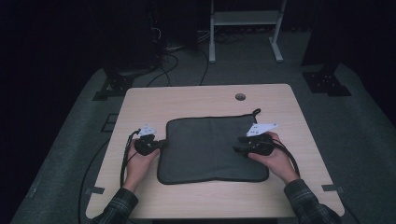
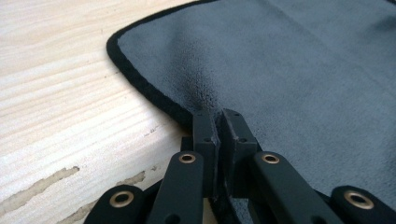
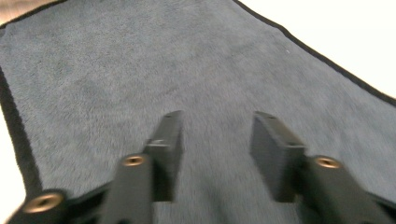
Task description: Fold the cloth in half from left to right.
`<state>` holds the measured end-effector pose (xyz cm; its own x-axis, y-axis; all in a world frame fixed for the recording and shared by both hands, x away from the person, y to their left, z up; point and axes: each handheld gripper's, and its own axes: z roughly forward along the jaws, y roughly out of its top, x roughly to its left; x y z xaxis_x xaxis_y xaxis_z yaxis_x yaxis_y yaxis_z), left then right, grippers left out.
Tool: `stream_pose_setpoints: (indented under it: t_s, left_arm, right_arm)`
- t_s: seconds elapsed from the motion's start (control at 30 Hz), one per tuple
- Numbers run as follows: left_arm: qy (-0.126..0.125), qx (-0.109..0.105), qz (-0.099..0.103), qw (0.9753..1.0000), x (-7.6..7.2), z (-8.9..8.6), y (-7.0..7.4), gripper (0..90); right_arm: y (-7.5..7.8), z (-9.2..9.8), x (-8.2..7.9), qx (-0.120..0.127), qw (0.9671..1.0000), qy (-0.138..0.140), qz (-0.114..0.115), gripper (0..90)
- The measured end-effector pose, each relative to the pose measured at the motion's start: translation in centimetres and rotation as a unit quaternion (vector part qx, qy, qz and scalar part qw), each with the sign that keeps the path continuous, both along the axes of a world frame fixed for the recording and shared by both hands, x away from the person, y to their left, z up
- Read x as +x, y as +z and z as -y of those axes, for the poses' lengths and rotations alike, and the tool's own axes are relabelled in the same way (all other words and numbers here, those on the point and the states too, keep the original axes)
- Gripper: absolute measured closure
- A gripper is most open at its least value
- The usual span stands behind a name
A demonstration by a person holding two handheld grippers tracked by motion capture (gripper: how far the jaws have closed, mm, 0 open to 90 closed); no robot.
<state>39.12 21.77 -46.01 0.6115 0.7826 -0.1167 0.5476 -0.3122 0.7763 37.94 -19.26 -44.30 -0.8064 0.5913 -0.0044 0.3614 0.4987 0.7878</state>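
Cloth: a dark grey, roughly square fleece cloth with black stitched edging [image 1: 212, 149] is laid flat at the middle of the table, its black hanging loop [image 1: 255, 112] pointing out from the corner at 1 o'clock.
Table: a light wooden rectangular tabletop [image 1: 196, 100] with a round cable hole [image 1: 240, 96] at 12 o'clock of the cloth.
Left gripper: the black two-jaw left gripper [image 1: 161, 143] is held at 9 o'clock of the cloth, at its left edge. In the left gripper view its jaws are seen pressed together on the cloth's black hem [image 2: 154, 95], and the fabric is puckered into a small ridge just beyond the tips.
Right gripper: the black two-jaw right gripper [image 1: 238, 144] is held over the cloth at 3 o'clock, inside the right edge. In the right gripper view its jaws are seen spread apart above the grey pile, with nothing between them.
Sleeves: plaid sleeves [image 1: 116, 207] are seen at 6 o'clock.
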Motion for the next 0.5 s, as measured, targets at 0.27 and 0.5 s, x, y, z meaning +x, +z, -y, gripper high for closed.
stream_pose_setpoints:
  t_s: [0.27, 0.5]
  left_arm:
    - [-0.007, -0.017, 0.011, 0.9998, -0.1, 0.0, 1.1, 84.6]
    - [-0.012, -0.027, 0.012, 0.9995, 0.0, -0.1, 1.5, 84.6]
  right_arm:
    - [-1.0, -3.7, 1.9, -0.009, 0.9996, 0.024, -0.007, 84.3]
    - [-2.6, -6.0, 3.2, -0.009, 0.9992, 0.031, -0.022, 86.0]
